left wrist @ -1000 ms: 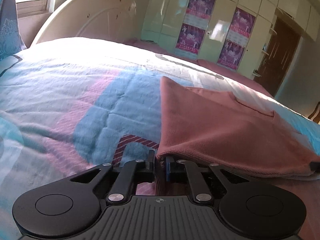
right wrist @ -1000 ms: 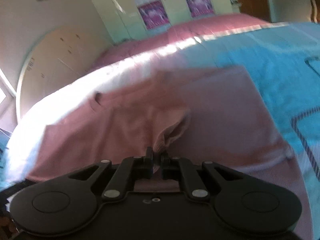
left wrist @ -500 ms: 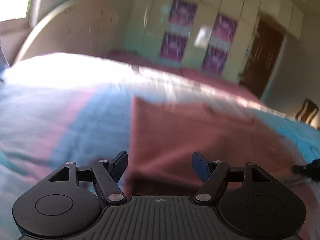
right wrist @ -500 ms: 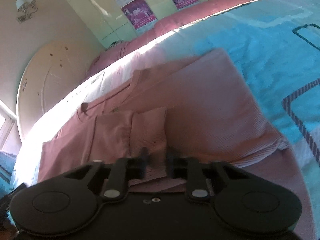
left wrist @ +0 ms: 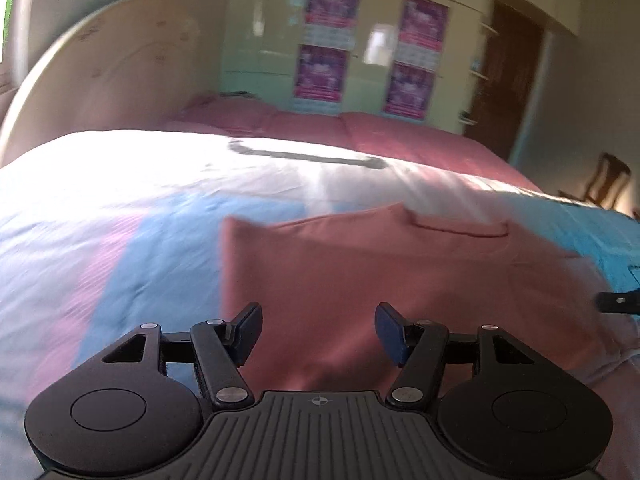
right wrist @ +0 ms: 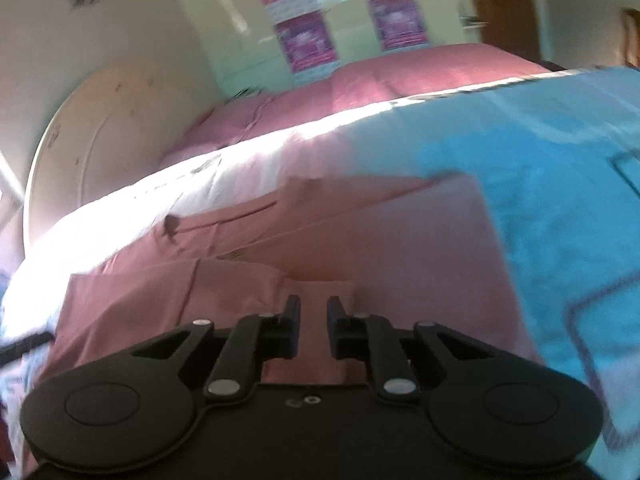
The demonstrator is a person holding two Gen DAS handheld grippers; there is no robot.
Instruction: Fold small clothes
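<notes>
A pink shirt (left wrist: 400, 272) lies flat on the bed, its neckline toward the far side. My left gripper (left wrist: 318, 320) hovers over the shirt's near left part; its jaws stand wide, are closing a little, and have nothing between them. In the right wrist view the shirt (right wrist: 380, 248) has a sleeve (right wrist: 180, 292) folded in over its left side. My right gripper (right wrist: 314, 308) sits low over the near hem, its jaws opening by a narrow gap. Cloth shows below the gap and the pads do not press on it. The right gripper's tip (left wrist: 618, 302) shows at the left view's right edge.
The shirt rests on a blue, pink and white quilt (left wrist: 120, 248), with a pink bedspread (left wrist: 400, 140) beyond it. A cream headboard (left wrist: 100, 64) stands at the far left, a wardrobe with purple posters (left wrist: 324, 40) at the back, and a dark door (left wrist: 512, 72) and chair (left wrist: 604, 180) to the right.
Both grippers were shut on the shirt's near edge a second ago. The left let go, opened wide and drew up and back. The right released the cloth and its jaws have parted slightly.
</notes>
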